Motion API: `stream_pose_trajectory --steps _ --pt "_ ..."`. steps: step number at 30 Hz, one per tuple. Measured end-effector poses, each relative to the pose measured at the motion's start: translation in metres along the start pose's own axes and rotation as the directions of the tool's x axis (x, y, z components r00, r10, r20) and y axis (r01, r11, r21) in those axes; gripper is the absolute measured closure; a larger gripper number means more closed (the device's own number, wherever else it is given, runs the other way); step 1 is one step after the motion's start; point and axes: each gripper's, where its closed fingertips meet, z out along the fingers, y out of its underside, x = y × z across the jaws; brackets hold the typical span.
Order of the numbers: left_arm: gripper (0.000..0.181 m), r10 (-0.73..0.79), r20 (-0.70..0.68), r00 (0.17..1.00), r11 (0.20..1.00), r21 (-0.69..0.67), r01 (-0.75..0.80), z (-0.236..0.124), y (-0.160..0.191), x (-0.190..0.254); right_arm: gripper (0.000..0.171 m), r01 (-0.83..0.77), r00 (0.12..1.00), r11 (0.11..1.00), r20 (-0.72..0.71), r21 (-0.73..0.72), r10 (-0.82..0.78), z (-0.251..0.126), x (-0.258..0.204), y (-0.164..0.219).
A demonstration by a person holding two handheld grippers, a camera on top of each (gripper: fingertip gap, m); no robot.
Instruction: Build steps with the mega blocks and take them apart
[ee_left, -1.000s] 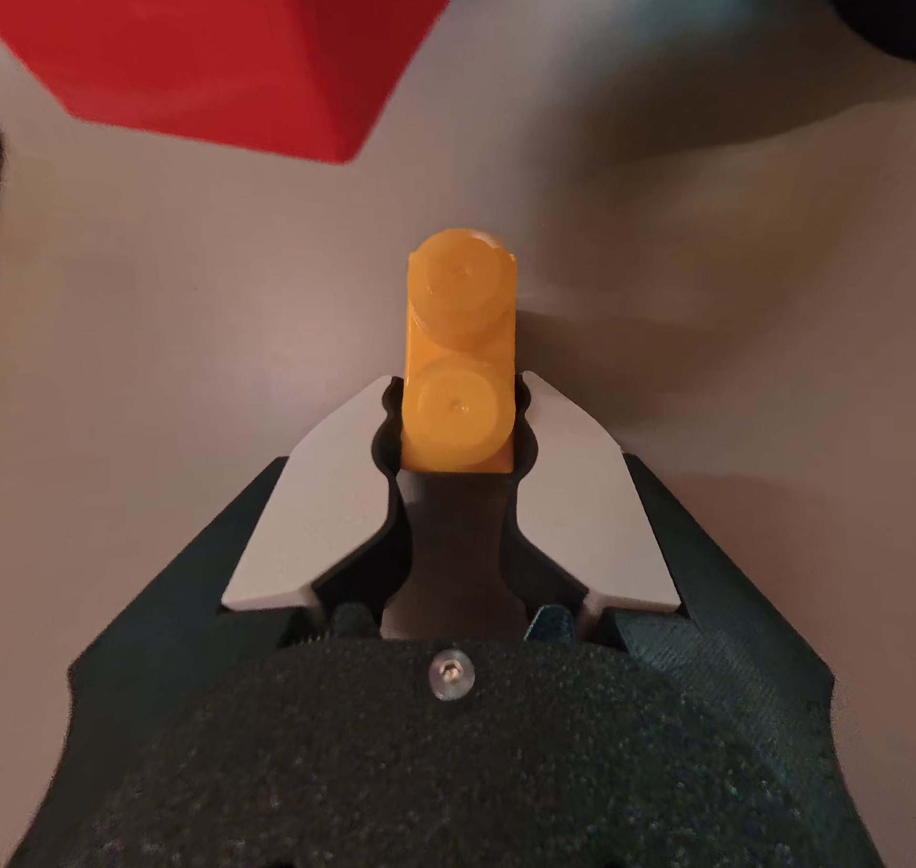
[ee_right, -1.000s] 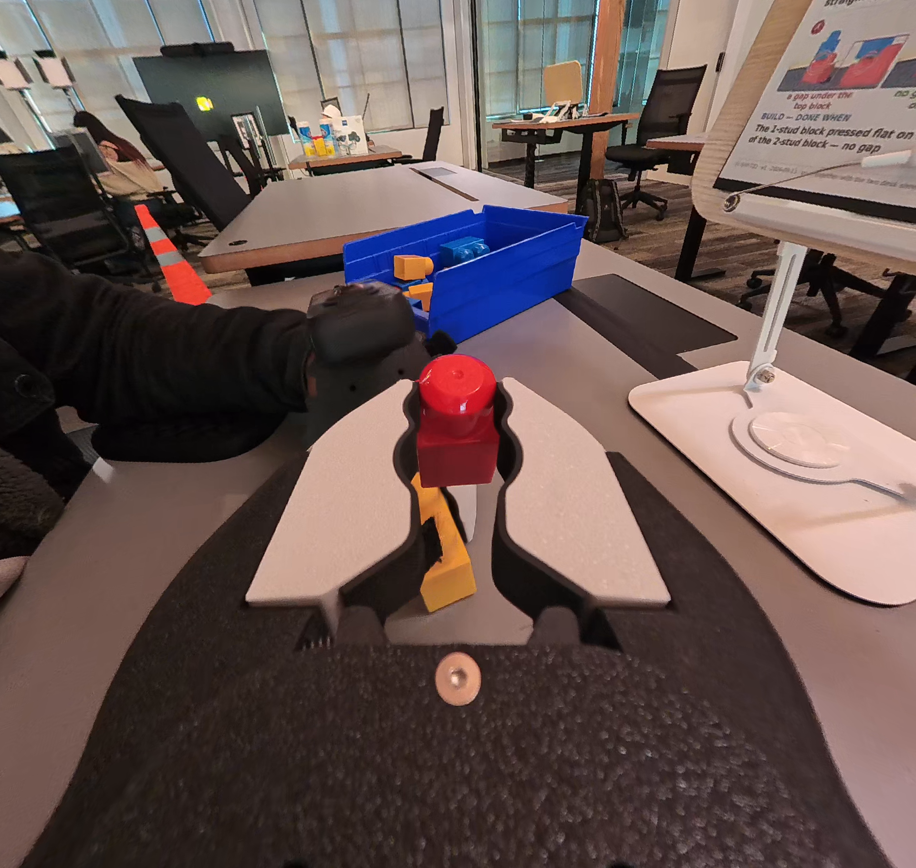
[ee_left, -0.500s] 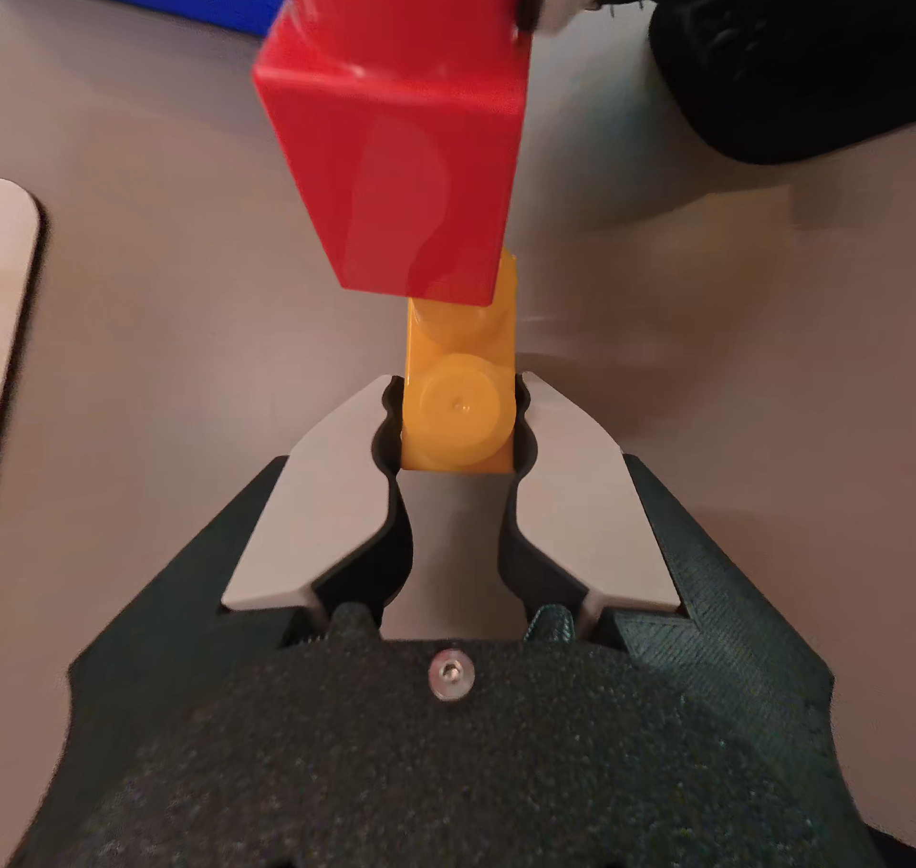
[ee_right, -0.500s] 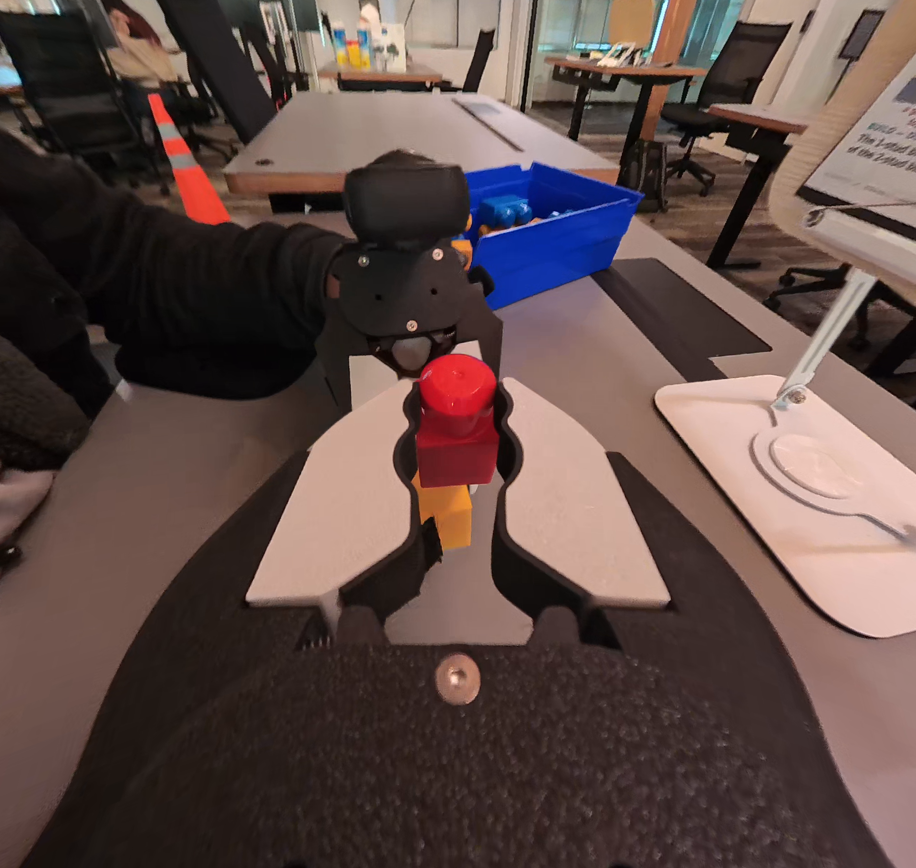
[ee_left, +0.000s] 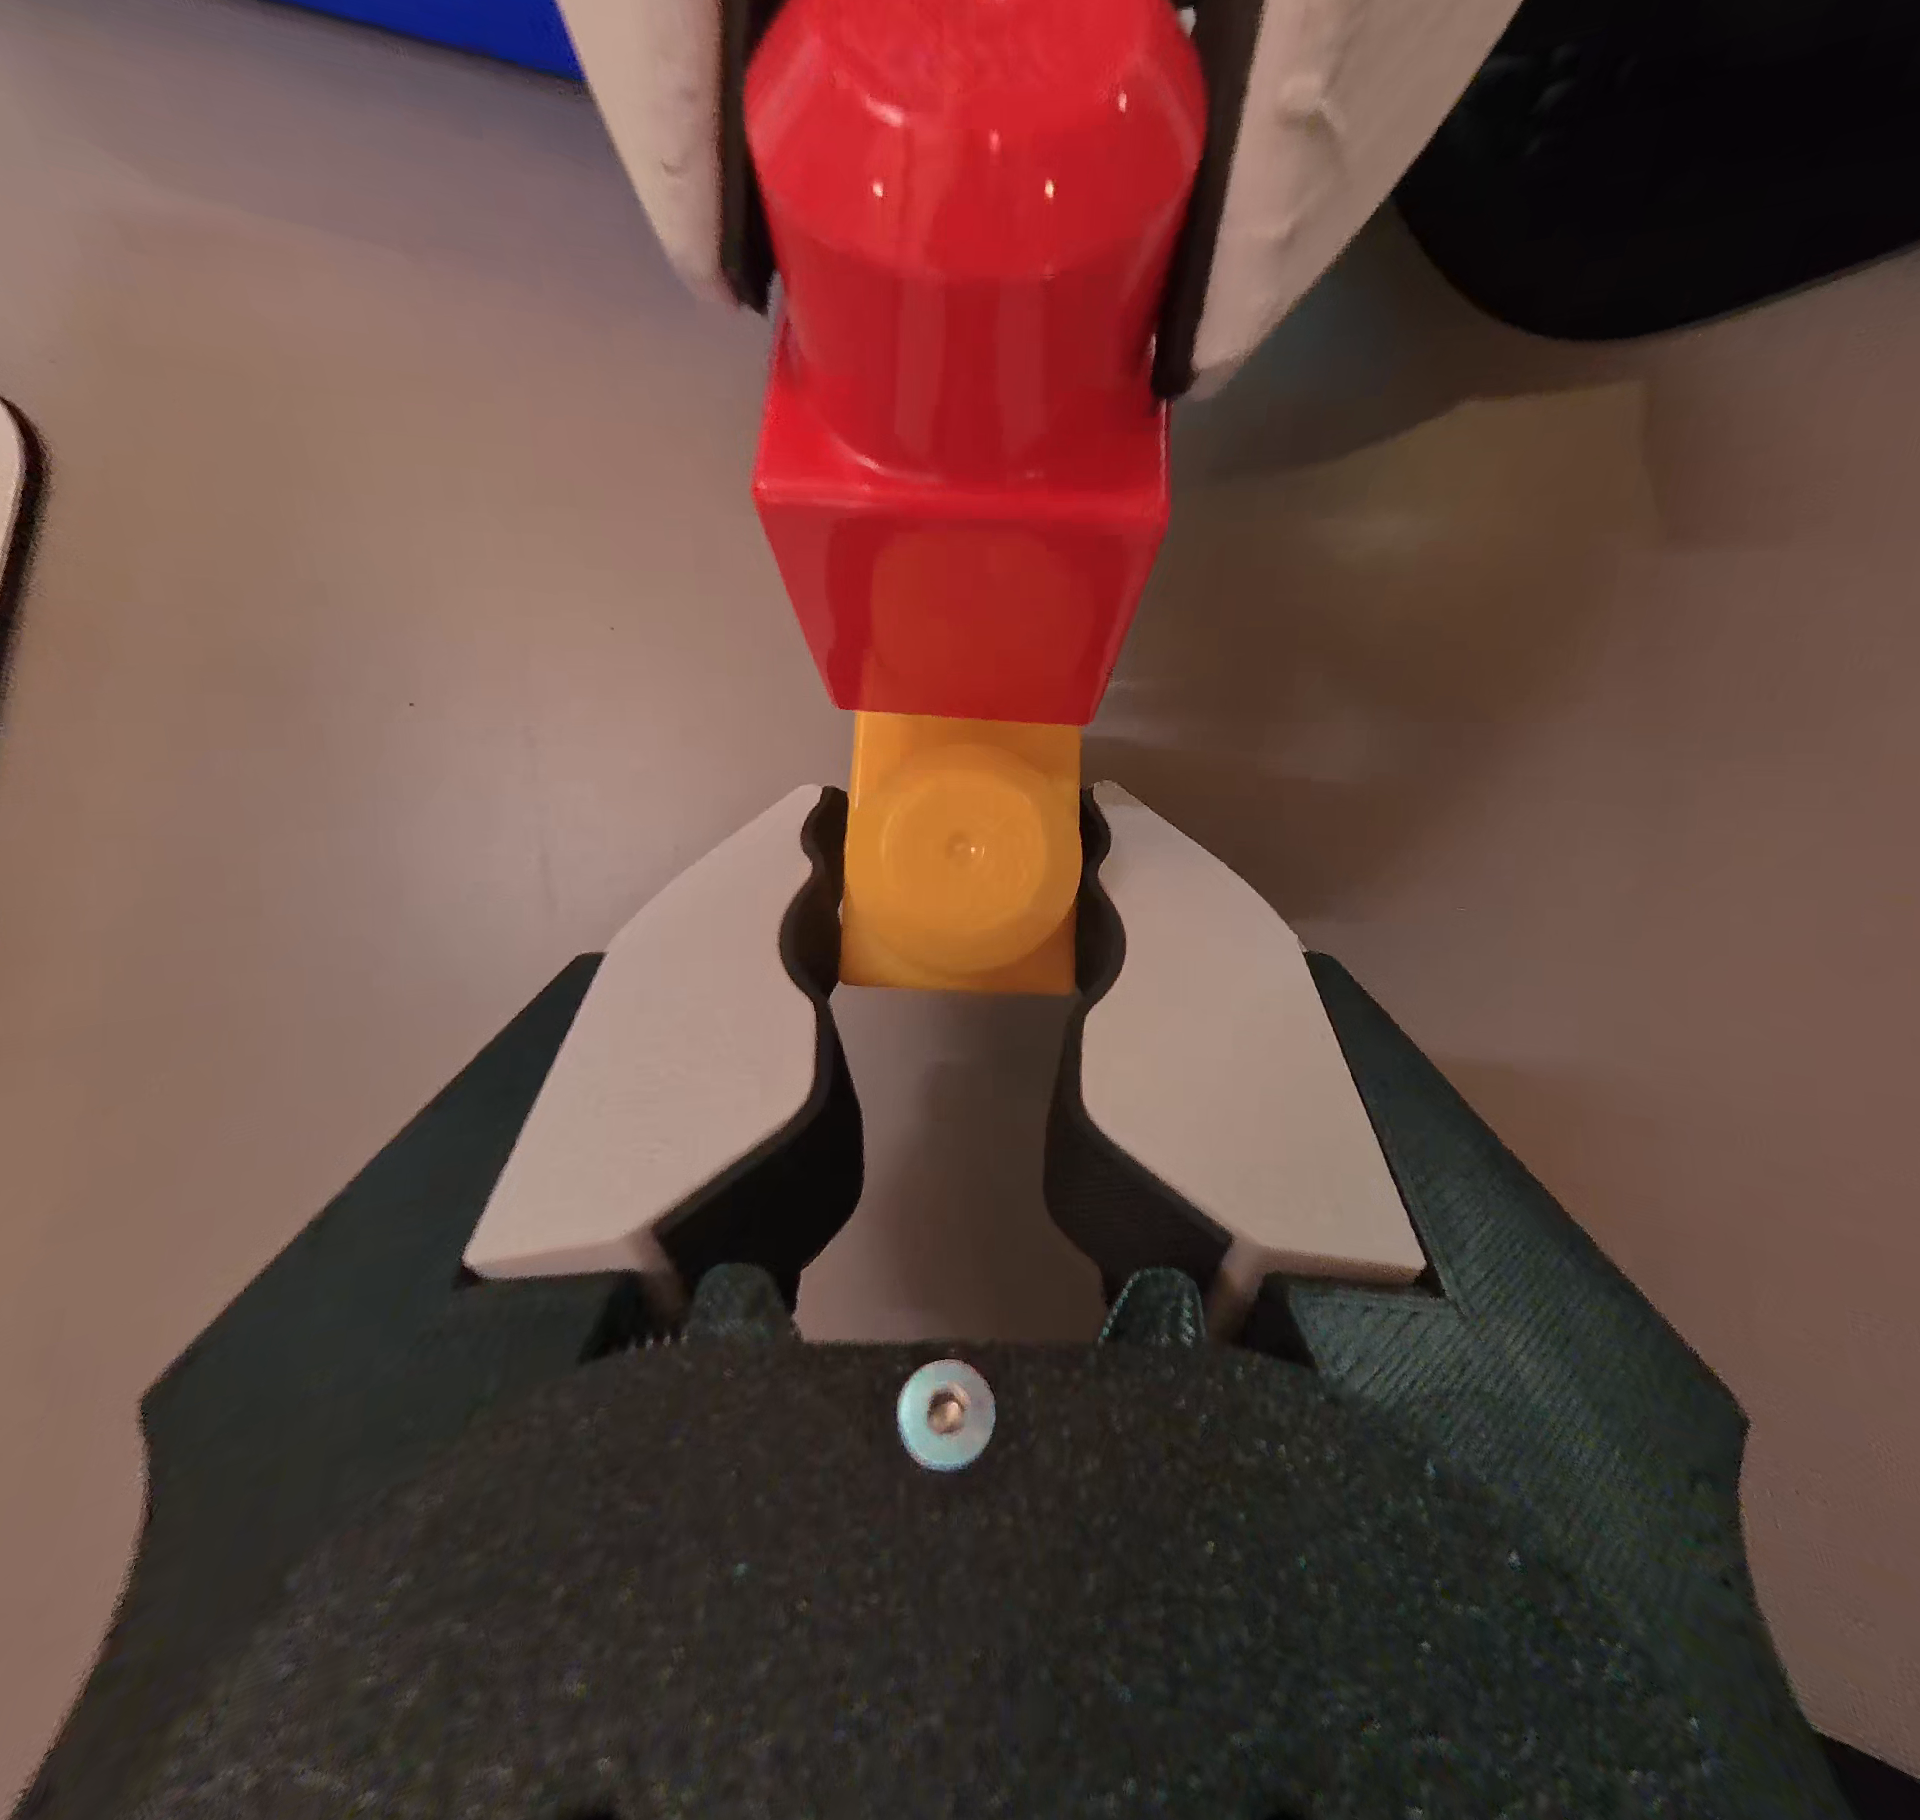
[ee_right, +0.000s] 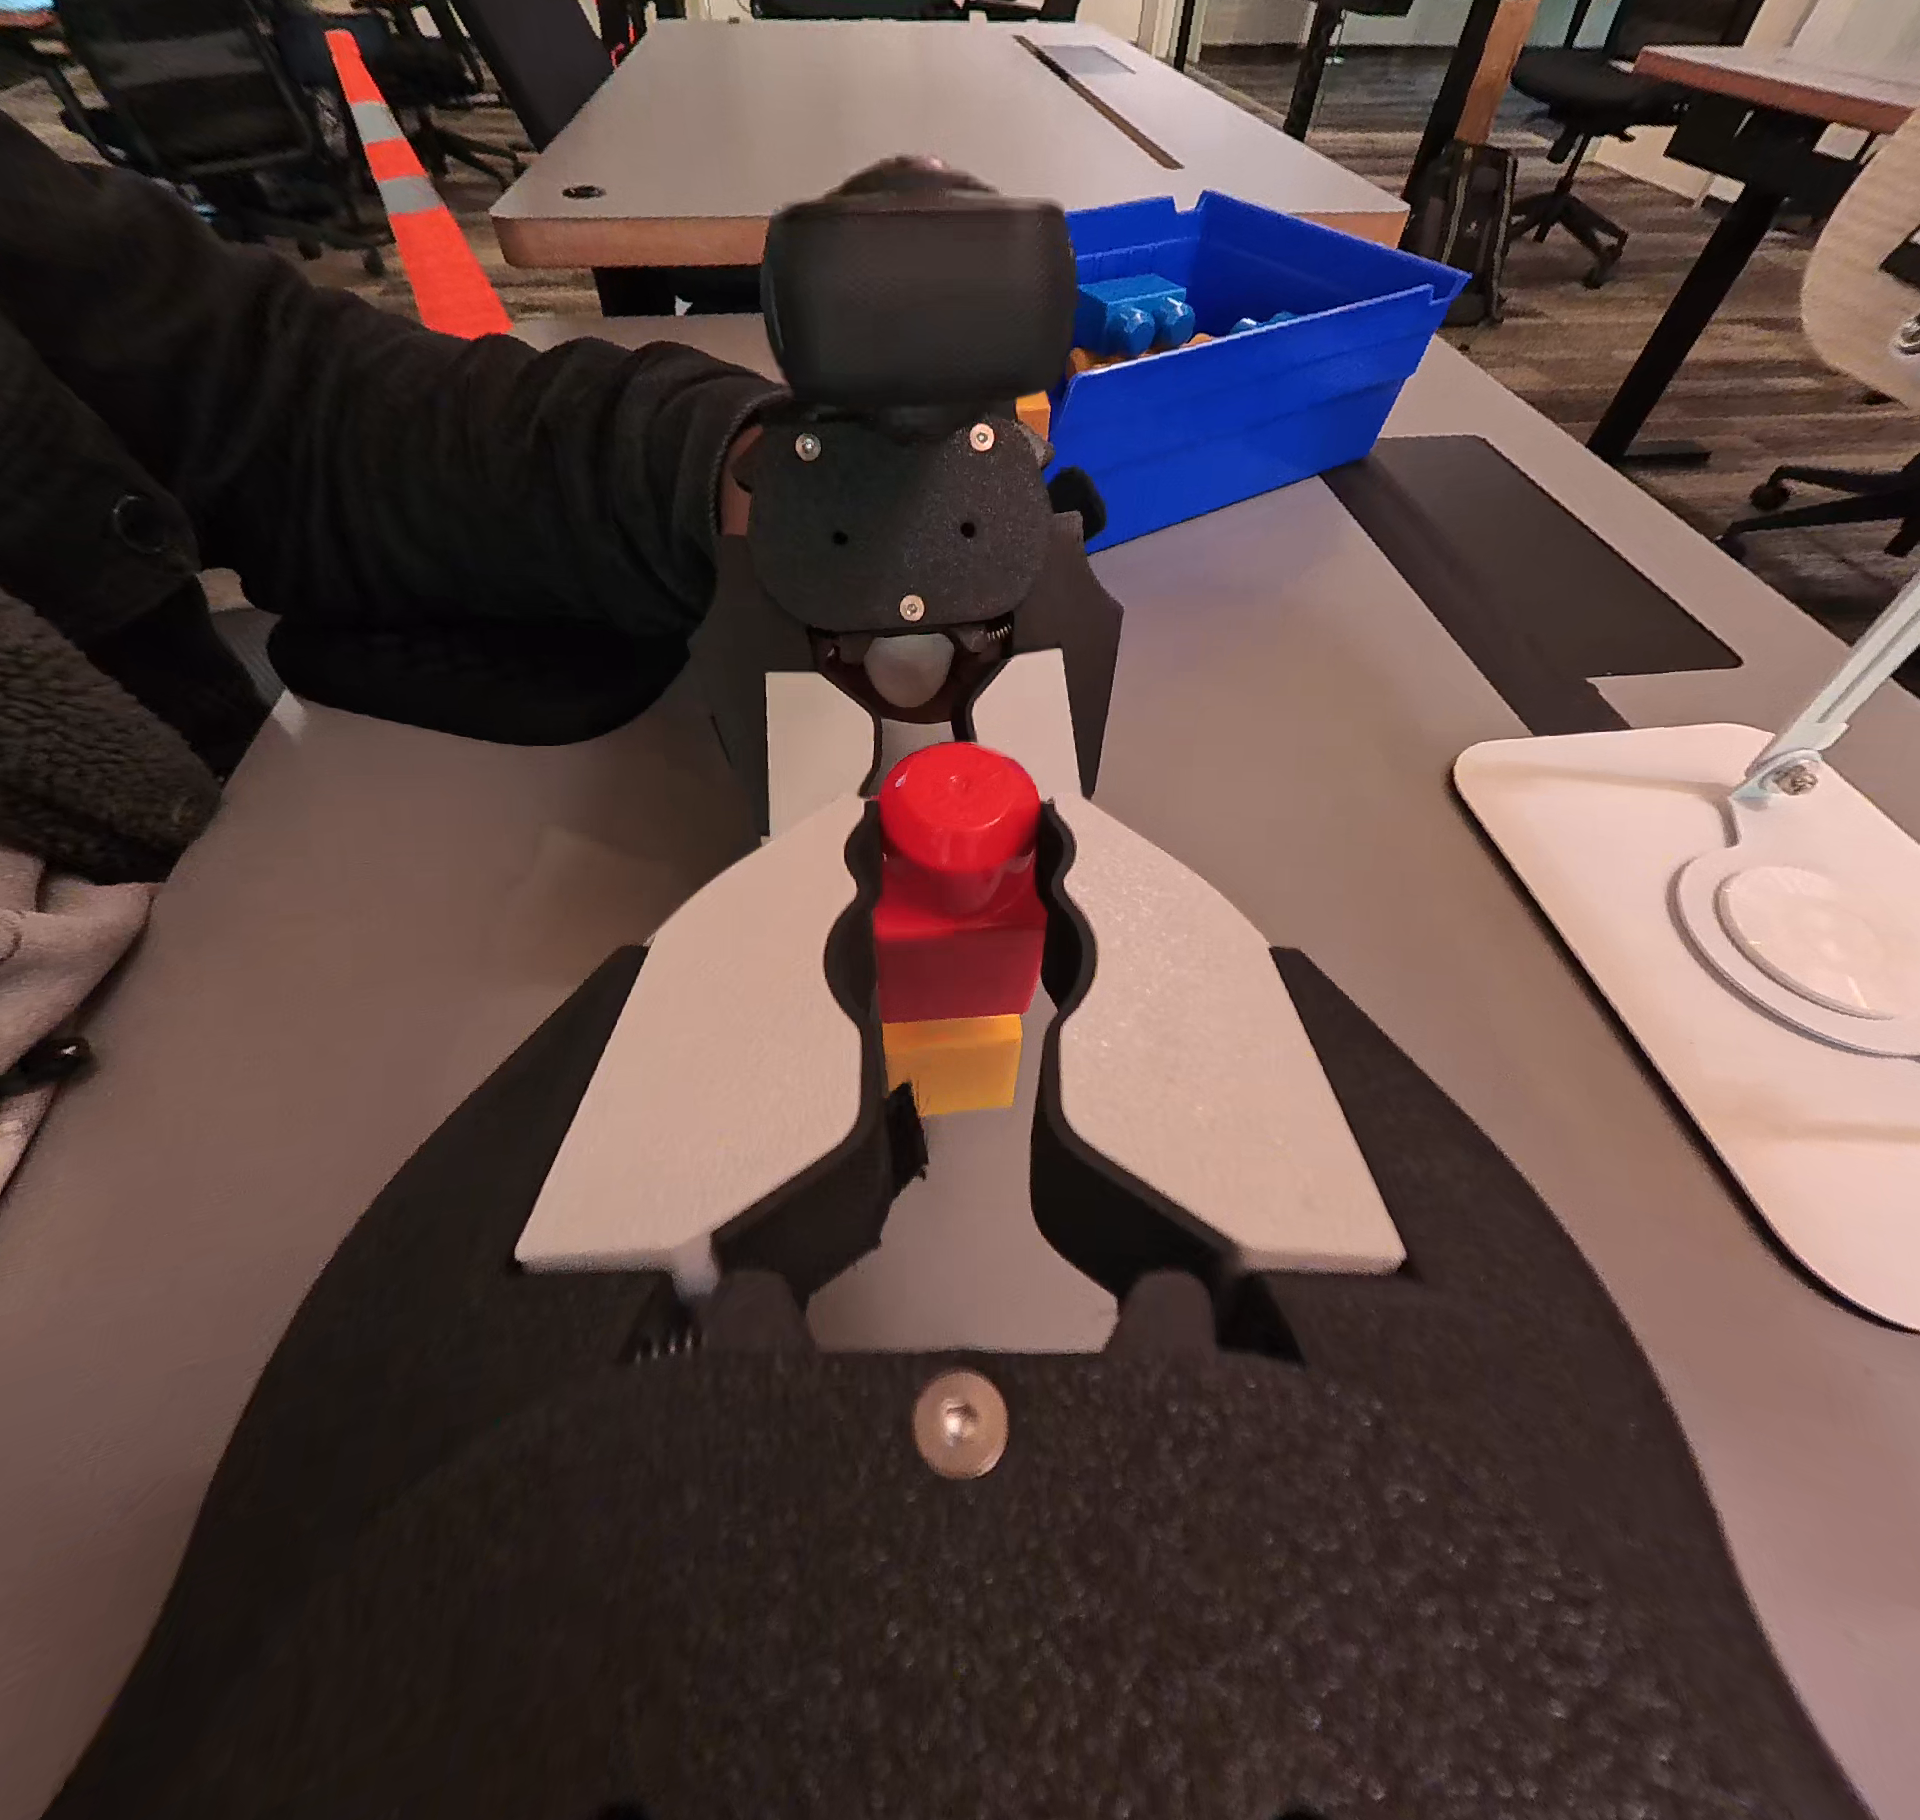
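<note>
This is an open-plan office. Beyond the grey work table (ee_right: 1299, 648) stand more long desks (ee_right: 831, 108) with wooden edges, and black swivel chairs (ee_right: 1662, 14) on a patterned carpet floor (ee_right: 1621, 243), with glass walls far behind. An orange traffic cone (ee_right: 416, 212) stands on the far left, and a blue bin (ee_right: 1247, 399) of toy blocks sits on the table.

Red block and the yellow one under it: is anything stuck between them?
Nothing visible. The red block, held by the right gripper, sits on the far end of the yellow block, clamped in the left gripper.
</note>
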Motion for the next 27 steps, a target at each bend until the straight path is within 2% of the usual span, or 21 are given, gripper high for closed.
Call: stream_pose_trajectory --steps 10,27 --pt "0.139 -0.003 0.016 1.000 0.994 0.111 0.001 -0.012 -0.018 -0.002 0.143 -0.006 1.000 1.000 0.002 0.018 0.006 -0.003 0.001 -0.002" --pt "0.139 -0.055 -0.081 0.995 0.937 0.340 0.079 -0.040 -0.050 0.003 0.143 -0.062 0.998 0.972 0.031 0.229 0.056 -0.012 0.003 -0.031"
